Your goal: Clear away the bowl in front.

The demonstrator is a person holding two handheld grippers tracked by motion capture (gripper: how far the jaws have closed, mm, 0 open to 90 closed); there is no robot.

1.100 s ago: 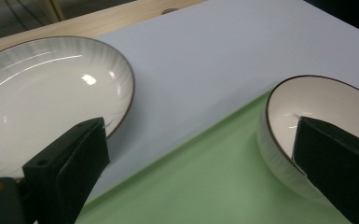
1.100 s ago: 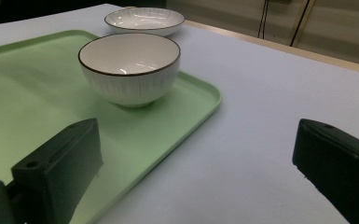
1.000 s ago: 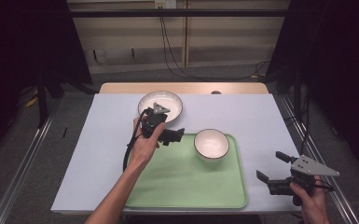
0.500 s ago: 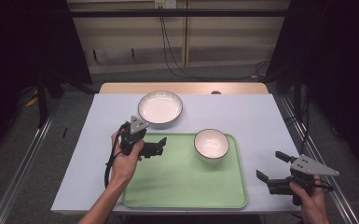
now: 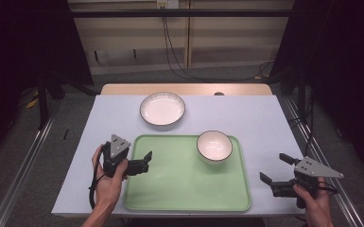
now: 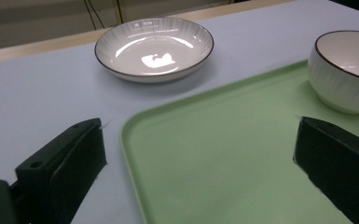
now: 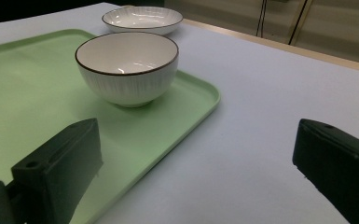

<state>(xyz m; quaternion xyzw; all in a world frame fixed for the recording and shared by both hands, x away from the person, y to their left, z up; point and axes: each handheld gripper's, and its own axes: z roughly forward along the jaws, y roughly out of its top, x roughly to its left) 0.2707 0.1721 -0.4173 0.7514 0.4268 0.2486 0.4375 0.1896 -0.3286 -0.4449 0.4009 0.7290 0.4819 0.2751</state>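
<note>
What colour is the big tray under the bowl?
The tray is light green, plain with no pattern. The high view shows it best, with the white bowl on it.

Left gripper point(image 6: 200, 158) jaws spread wide over green tray's point(image 6: 224, 154) near-left corner; white bowl point(image 6: 347, 70) on tray at right; shallow plate point(image 6: 154, 46) on table point(image 6: 37, 88) beyond

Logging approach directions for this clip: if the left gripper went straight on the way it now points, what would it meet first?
The left gripper, jaws open, points across the green tray. Its own view looks over the tray's near corner toward the plate, bowl off right. Likely the tray first if low, otherwise the plate.
</note>
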